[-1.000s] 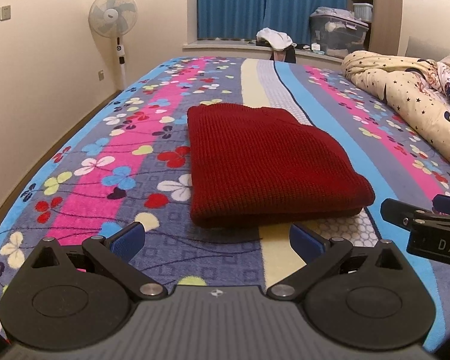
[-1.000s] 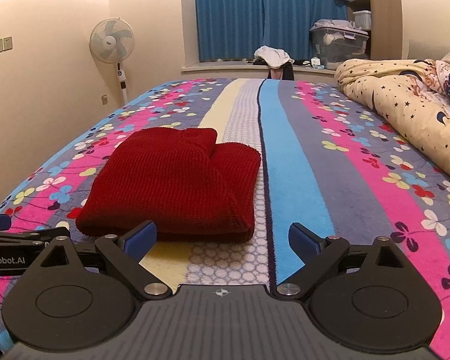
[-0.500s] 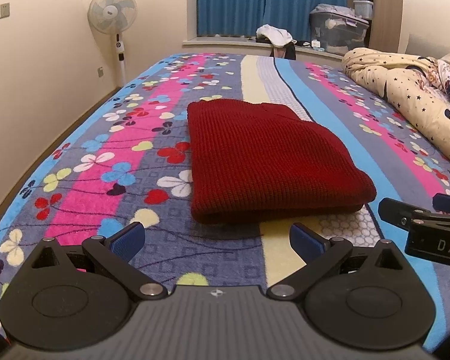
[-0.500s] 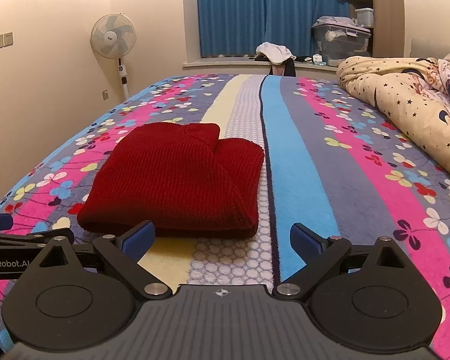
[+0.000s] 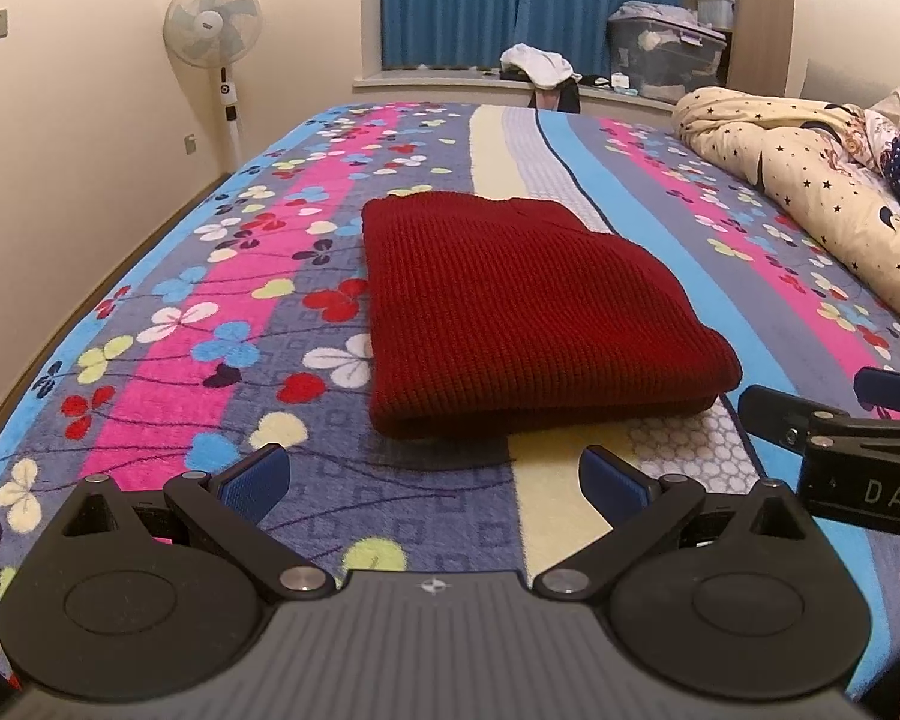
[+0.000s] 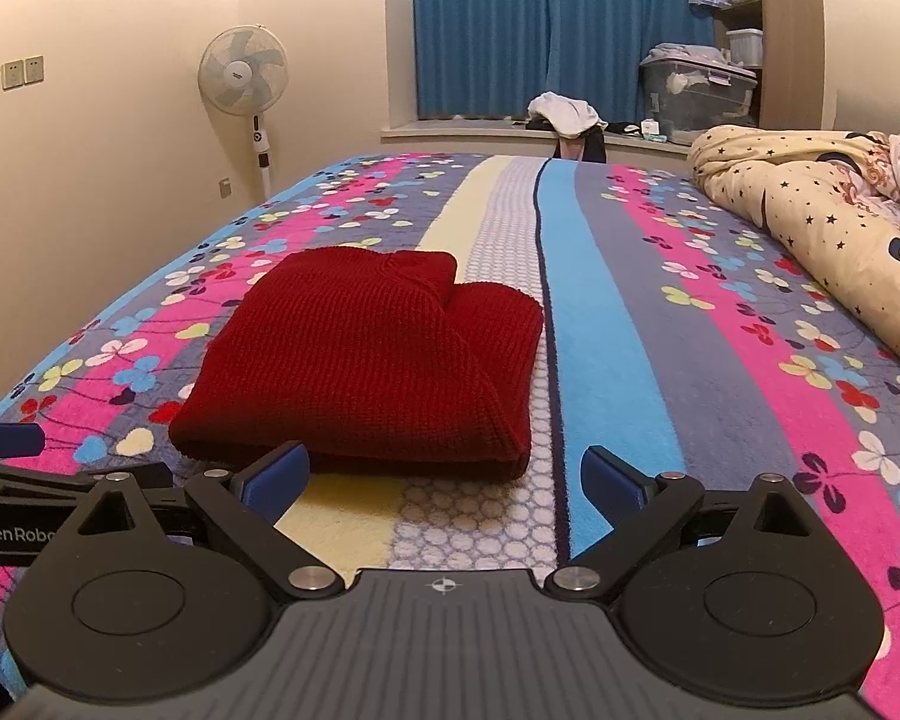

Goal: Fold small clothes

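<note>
both tongs (image 5: 432, 483) (image 6: 444, 477) backed off; folded sweater (image 5: 522, 312) lies ahead.

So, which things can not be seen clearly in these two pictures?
- Underside and inner layers of the red knit garment: hidden by its own folds in both views.
- Right gripper in the left wrist view: cut off by the right edge.
- Contents of the storage box: too small, cloudy plastic.
- Near edge of the bed cover: hidden behind the right gripper's body.

The red sweater (image 5: 522, 312) is thick bumpy knit cloth, the bed cover (image 5: 258, 312) is soft and fuzzy, and the left tool (image 5: 432, 480) is dull black plastic with shiny metal pins.
</note>
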Motion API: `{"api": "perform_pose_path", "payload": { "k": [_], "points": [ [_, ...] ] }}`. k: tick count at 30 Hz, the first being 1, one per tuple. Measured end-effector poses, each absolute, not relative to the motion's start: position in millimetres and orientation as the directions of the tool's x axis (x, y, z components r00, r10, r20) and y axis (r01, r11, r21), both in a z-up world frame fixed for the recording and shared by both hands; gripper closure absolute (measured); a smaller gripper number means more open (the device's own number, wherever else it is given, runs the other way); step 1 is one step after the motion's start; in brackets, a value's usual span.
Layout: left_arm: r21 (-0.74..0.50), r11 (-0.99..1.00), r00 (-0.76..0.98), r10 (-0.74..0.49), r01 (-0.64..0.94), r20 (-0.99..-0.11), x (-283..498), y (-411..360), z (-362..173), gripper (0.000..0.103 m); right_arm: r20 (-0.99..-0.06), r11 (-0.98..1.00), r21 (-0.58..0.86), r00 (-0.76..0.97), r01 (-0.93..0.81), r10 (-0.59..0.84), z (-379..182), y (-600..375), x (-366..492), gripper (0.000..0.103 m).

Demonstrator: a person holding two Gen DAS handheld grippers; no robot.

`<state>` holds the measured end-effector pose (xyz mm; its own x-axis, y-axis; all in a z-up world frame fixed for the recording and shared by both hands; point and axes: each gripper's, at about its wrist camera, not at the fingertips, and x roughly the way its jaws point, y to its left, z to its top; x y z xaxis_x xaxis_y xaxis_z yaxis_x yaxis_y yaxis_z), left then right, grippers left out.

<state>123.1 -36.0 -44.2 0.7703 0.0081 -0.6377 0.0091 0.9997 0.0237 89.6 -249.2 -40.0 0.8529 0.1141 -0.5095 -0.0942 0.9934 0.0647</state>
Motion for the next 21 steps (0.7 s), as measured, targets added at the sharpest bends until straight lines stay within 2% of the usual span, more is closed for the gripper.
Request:
{"api": "perform_pose_path", "payload": {
  "k": [21],
  "points": [
    [0.016, 1.000, 0.763, 0.010, 0.001, -0.646, 124.4, -34.7, -44.8, 0.001, -0.505, 0.992, 0.055, 0.854, -0.114, 0.127, -38.4, -245.2, 90.4, 0.006]
  ]
}}
